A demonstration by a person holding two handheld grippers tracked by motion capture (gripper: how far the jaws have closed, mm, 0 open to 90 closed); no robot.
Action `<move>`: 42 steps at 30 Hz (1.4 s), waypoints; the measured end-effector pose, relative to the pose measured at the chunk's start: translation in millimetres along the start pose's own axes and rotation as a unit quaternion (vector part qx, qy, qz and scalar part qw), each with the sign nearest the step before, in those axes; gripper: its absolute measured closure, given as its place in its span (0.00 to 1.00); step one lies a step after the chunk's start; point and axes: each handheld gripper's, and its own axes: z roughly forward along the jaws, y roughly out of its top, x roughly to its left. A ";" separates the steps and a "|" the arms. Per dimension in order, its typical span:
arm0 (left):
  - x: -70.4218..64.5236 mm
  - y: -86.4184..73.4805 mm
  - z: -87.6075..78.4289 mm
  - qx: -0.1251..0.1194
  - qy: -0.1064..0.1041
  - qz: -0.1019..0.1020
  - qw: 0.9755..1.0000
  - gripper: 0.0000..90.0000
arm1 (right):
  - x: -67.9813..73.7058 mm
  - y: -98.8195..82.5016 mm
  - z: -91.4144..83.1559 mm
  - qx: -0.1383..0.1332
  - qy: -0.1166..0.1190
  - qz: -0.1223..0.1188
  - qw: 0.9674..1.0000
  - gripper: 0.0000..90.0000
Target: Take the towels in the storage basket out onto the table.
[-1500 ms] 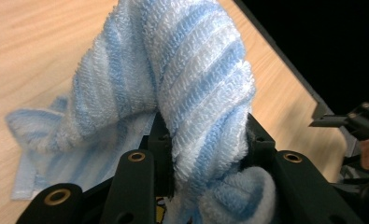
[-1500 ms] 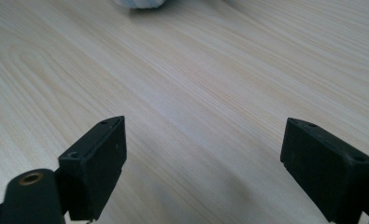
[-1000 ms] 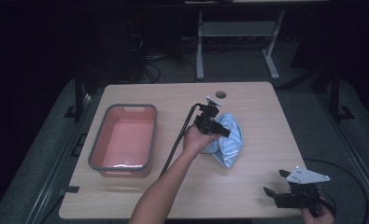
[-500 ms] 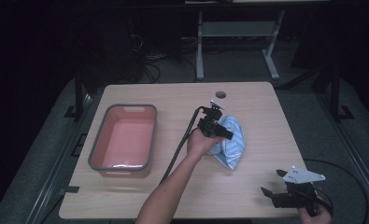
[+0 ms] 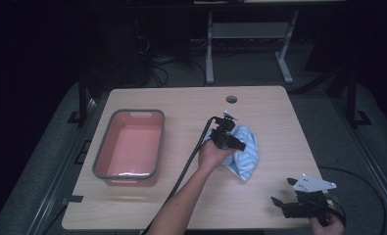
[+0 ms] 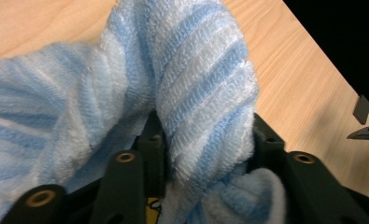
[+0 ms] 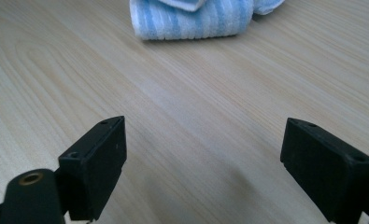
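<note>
High view: left tongs [image 5: 229, 138] on the blue striped towel [image 5: 244, 152] mid-table [image 5: 191, 100], jaws just easing apart, a fold between them; right tongs [image 5: 290, 195] wide, idle near the front edge; risk: terry snags a jaw, dragging the towel askew on withdrawal.

Right gripper [image 7: 203, 154]: two black jaws standing wide apart, nothing between them, low over bare counter [image 7: 182, 93]. Towel [image 7: 194, 16]: blue-and-white striped, rolled, lying on the counter well ahead of the jaws.
</note>
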 end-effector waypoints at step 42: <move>-11.6 -7.1 -27.4 -0.020 -0.013 0.021 1.000 0.31 | -2.0 2.0 -2.3 -0.007 -0.002 0.007 1.000 0.15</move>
